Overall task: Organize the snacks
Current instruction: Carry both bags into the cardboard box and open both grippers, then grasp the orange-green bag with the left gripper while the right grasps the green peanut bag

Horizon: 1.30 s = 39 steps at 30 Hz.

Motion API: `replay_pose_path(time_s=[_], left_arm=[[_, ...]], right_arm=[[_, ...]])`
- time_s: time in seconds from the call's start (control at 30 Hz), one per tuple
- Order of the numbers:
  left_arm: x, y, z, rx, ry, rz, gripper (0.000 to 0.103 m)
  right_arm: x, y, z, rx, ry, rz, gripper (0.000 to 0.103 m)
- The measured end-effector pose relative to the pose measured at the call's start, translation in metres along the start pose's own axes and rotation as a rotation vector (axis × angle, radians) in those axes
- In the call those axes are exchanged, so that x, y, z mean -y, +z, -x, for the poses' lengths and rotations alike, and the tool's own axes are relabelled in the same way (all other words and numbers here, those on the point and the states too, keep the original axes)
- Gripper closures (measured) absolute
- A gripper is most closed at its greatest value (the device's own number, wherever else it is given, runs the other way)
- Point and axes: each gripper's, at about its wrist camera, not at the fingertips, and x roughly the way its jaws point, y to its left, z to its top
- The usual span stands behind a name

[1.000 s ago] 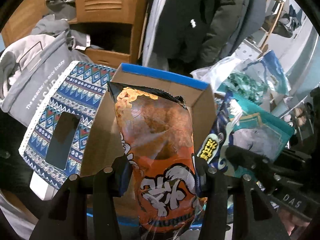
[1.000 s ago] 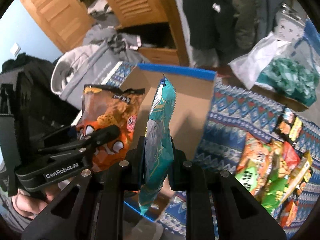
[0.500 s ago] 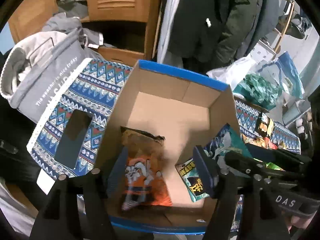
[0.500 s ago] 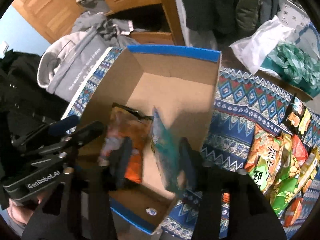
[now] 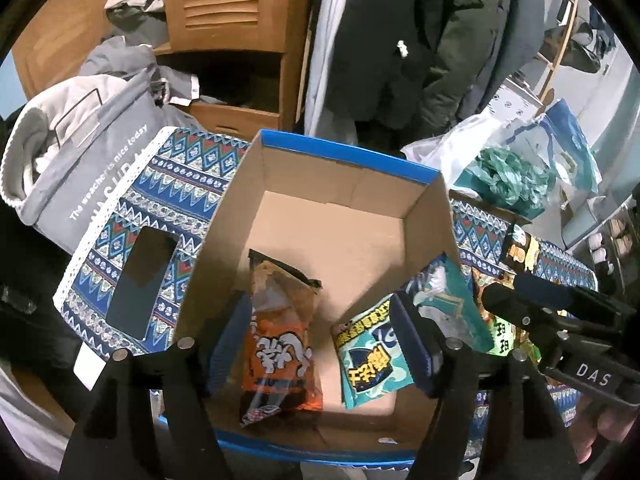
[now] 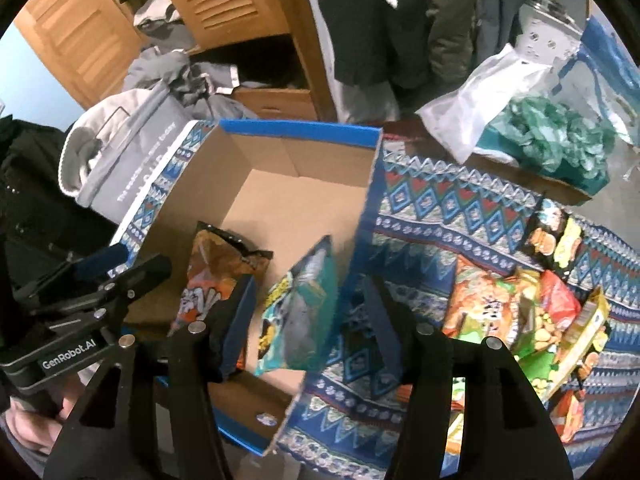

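Below both open tools, left tool (image 5: 320, 344), right tool (image 6: 310, 328), orange packet (image 5: 280, 344), teal packet (image 6: 298, 320), inside box (image 5: 344, 168)

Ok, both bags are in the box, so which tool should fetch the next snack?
Right, probably. The loose snack pile lies on the patterned cloth directly right of the cardboard box, beside the open right tool. The open left tool sits over the box's far side.

Two snack bags in the box, more snacks on the cloth at its right.

The cardboard box (image 5: 348, 200) stands on the patterned cloth (image 6: 448, 208). Inside it, one snack bag (image 5: 280, 344) lies at the left and the second bag (image 5: 372, 356) leans on the right wall. The snack pile (image 6: 532, 312) lies right of the box, and a phone (image 5: 140, 280) lies left of it.
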Motion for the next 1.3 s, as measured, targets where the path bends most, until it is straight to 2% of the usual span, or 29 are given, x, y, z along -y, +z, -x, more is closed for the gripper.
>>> replay_pose_path(time_s=[0.4, 0.67, 1.17, 1.3], left_arm=[[0.044, -0.005, 0.004, 0.001, -0.042, -0.074, 0.028], [0.081, -0.010, 0.006, -0.005, -0.067, -0.127, 0.028], [0.149, -0.025, -0.008, -0.059, -0.065, -0.245, 0.028], [0.161, -0.028, -0.019, -0.091, -0.076, -0.243, 0.028]], right_arm=[[0.035, -0.014, 0.022, 0.025, -0.046, -0.029, 0.038], [0.070, -0.025, 0.040, 0.043, -0.067, -0.092, 0.037], [0.149, -0.057, 0.061, 0.049, -0.146, -0.223, 0.033], [0.168, -0.064, 0.060, 0.038, -0.164, -0.255, 0.032]])
